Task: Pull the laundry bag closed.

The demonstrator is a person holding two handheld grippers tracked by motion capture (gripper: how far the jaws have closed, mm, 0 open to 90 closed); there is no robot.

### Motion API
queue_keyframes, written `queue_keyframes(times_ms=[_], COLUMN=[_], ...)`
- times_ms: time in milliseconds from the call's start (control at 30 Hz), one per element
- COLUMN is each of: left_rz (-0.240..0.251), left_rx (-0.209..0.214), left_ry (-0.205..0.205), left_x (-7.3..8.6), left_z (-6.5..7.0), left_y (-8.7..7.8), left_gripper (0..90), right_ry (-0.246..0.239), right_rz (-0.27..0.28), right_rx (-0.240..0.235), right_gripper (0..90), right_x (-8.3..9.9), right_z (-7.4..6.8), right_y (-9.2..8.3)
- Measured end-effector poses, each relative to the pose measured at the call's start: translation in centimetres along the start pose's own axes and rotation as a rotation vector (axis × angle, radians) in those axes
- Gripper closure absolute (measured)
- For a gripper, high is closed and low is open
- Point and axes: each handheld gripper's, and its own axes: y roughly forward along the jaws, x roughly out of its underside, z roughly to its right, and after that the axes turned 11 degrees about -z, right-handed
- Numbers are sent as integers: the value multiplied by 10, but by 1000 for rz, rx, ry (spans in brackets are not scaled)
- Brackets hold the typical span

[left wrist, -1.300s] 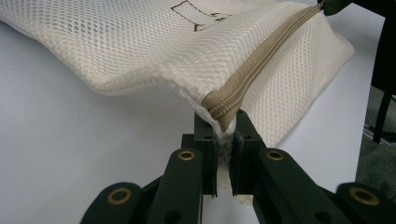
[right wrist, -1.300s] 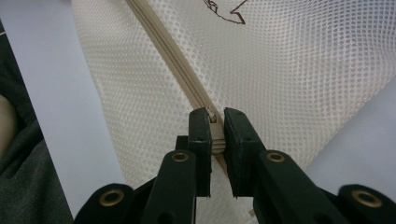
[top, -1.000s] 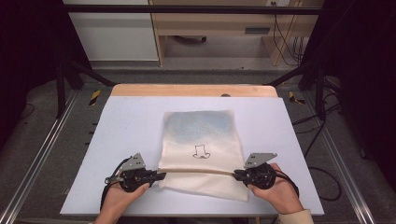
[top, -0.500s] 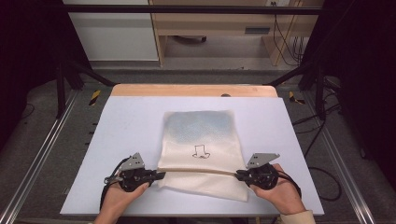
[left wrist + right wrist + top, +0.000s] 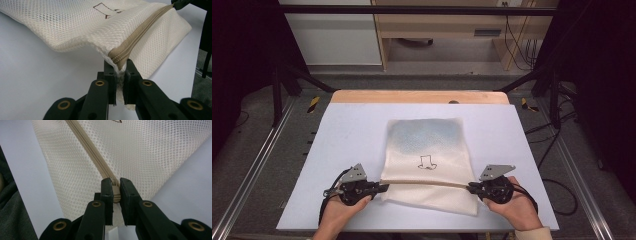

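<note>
Your mesh bag (image 5: 82,30) is cream cloth, an open honeycomb weave, soft and matt, with a tan zipper (image 5: 136,40) of woven tape and fine teeth along it. Your left gripper (image 5: 119,75) and right gripper (image 5: 113,192) show jaws of black matt plastic with brass-looking rivets. The bench (image 5: 352,135) you work on is smooth, pale matt board, edged in bare wood at the far side.

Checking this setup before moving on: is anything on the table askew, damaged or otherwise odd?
Nothing damaged or spilled. The mesh laundry bag lies slightly crooked on the table, its near part lifted where the left gripper and right gripper pinch the ends of its zipper, stretched between them.
</note>
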Motion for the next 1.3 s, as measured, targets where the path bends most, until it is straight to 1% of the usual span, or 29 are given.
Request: queue_keyframes(times_ms=[267,433,633,733,900,933,1300], left_rz=[1,1,4,5,3,4,8], left_rx=[1,4,5,3,-3,0,6], left_ry=[2,3,5,7,9,7,3], left_x=[0,0,0,0,-1,-1,-1], left_z=[0,1,1,0,1,1,1], left_y=[0,0,0,0,0,0,-1], left_gripper=[831,831,831,832,831,831,831], right_ry=[2,14,9,5,13,7,20], right_rz=[1,8,8,2,0,-2,-9], right_rx=[5,8,8,11,12,12,11], right_gripper=[820,820,820,820,820,820,821], right_x=[3,5,5,6,7,8,11], right_z=[2,3,3,3,3,4,5], right_y=[-2,-5,-4,-4,-4,-3,-3])
